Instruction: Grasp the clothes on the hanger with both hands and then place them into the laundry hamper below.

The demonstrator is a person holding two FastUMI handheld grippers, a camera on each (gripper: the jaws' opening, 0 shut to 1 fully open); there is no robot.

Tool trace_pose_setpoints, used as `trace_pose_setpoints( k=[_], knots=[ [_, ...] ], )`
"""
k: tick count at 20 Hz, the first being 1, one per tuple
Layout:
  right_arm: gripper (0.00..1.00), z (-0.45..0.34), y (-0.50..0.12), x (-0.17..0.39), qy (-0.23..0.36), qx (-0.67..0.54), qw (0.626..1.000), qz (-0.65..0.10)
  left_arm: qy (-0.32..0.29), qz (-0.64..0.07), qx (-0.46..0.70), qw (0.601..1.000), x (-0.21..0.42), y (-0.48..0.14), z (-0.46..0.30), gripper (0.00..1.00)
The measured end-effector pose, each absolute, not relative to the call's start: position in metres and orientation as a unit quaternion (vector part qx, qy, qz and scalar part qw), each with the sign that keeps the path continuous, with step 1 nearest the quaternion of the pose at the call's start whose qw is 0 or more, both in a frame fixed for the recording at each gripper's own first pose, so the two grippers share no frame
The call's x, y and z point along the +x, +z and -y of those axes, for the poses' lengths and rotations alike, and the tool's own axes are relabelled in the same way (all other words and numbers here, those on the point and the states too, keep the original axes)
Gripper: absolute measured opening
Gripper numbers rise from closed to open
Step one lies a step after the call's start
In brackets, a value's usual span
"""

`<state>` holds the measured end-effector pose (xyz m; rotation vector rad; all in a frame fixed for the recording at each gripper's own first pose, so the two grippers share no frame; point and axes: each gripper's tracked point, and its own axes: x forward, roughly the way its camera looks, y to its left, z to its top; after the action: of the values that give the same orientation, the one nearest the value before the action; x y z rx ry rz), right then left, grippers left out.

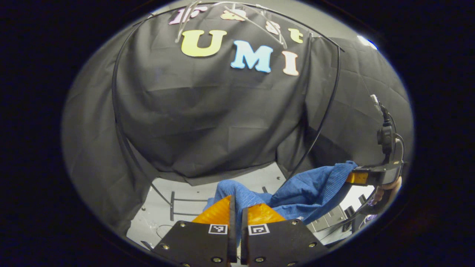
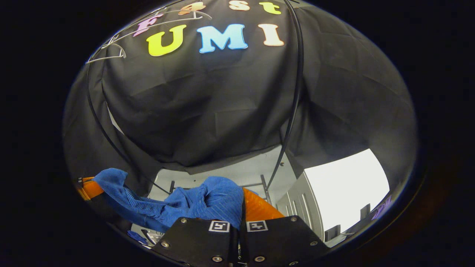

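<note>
Clearly, the left tool (image 1: 237, 209) sits at the bottom centre of the left gripper view, its orange fingers (image 1: 217, 212) drawn together on a fold of the blue garment (image 1: 308, 191). The cloth stretches from there toward the right of the frame, where the right tool (image 1: 358, 178) grips its other end, with a hand (image 1: 386, 191) behind it at the right edge.

In the right gripper view the right tool (image 2: 241, 211) is at the bottom centre, clamped on the bunched blue garment (image 2: 207, 202), which covers its left finger. The fabric sags leftward to the left tool (image 2: 89, 189) at the lower left. White wire hangers (image 2: 111, 48) hang at the upper left.
</note>
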<state>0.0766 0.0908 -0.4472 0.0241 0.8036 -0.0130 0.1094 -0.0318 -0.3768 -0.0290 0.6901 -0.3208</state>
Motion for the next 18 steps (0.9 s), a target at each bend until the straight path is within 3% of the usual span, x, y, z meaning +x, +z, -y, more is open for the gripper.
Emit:
trace_pose_setpoints(
  k=[7,15,17,18],
  knots=[
    [0.05,-0.090,-0.522,0.059,-0.018,0.010,0.891,-0.454,-0.162,-0.409,-0.023,0.898,0.102,-0.476,0.052,0.05],
    [0.15,-0.098,-0.556,0.039,0.011,-0.009,0.862,-0.506,-0.149,-0.454,-0.018,0.878,0.098,-0.523,0.051,0.05],
    [0.28,-0.106,-0.557,0.032,0.025,-0.010,0.855,-0.517,-0.151,-0.466,-0.036,0.871,0.088,-0.526,0.054,0.04],
    [0.45,-0.109,-0.554,0.026,0.032,-0.011,0.851,-0.523,-0.157,-0.470,-0.053,0.867,0.083,-0.522,0.057,0.14]
  ],
)
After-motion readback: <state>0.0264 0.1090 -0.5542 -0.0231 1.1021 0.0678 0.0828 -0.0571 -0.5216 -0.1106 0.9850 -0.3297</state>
